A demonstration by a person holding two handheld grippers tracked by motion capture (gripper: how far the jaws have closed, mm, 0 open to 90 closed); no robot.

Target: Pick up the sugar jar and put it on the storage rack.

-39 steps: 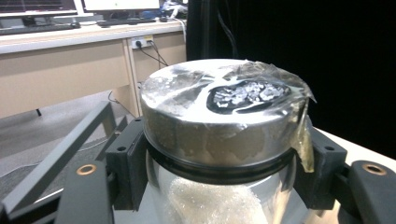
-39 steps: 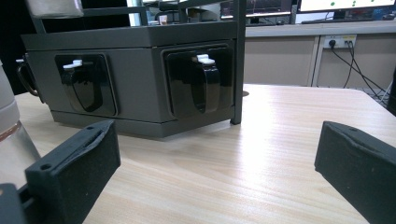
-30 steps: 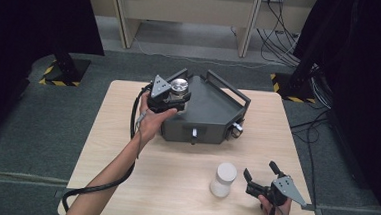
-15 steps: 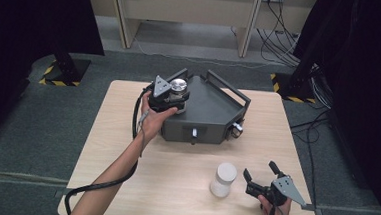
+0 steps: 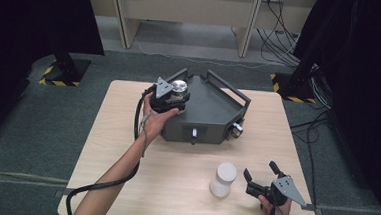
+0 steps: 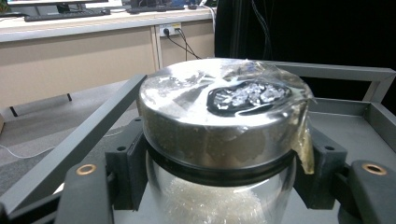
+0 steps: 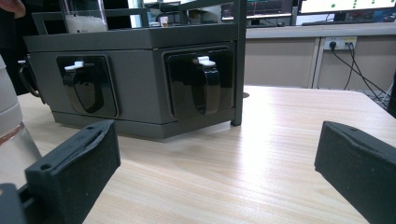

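Observation:
A glass jar with a shiny metal lid (image 5: pixel 179 87) (image 6: pixel 219 121) stands at the left corner of the dark grey metal tray-box (image 5: pixel 213 111). My left gripper (image 5: pixel 171 99) (image 6: pixel 219 186) is shut on the jar just under its lid; white granules show through the glass. A white-capped jar (image 5: pixel 223 179) stands on the table near the front. To its right my right gripper (image 5: pixel 260 179) (image 7: pixel 215 172) rests low on the table, open, with nothing between its jaws, facing the box's latched side (image 7: pixel 140 84).
The wooden table (image 5: pixel 127 133) stands on grey carpet. The box has rails on its far sides (image 5: pixel 228 87) and black latches on its walls (image 7: pixel 205 86). Cables lie on the floor at the back right (image 5: pixel 293 33). A desk runs along the back.

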